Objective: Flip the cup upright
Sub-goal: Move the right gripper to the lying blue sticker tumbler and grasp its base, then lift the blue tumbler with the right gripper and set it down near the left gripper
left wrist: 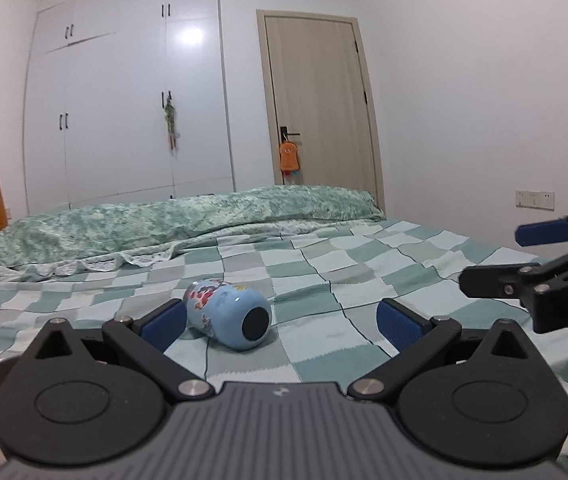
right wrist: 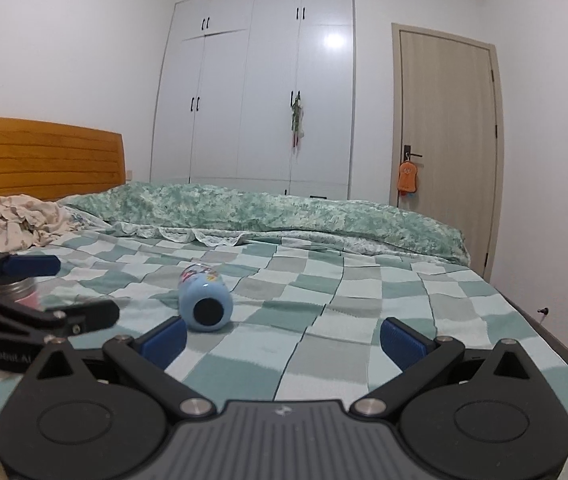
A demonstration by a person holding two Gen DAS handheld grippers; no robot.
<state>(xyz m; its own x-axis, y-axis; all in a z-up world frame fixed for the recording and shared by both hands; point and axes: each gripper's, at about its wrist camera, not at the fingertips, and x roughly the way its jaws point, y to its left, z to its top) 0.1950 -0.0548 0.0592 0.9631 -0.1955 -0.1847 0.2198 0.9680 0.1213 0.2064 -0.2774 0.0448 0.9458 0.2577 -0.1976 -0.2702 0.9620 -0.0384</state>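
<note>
A light blue cup (left wrist: 228, 318) with a colourful print lies on its side on the checked bedspread, its dark base facing me. It also shows in the right wrist view (right wrist: 204, 300). My left gripper (left wrist: 282, 326) is open just in front of the cup, its left fingertip (left wrist: 166, 322) close beside the cup. My right gripper (right wrist: 284, 338) is open and empty, the cup just beyond its left fingertip (right wrist: 166, 338). Each gripper shows at the edge of the other's view, the right one (left wrist: 523, 256) and the left one (right wrist: 44, 292).
The bed has a green-and-white checked cover (right wrist: 343, 320) and a folded green quilt (right wrist: 268, 212) at the far side. A pink item with a metal top (right wrist: 24, 292) sits behind the left gripper. A wooden headboard (right wrist: 40, 156), crumpled cloth (right wrist: 20, 220), wardrobe and door stand beyond.
</note>
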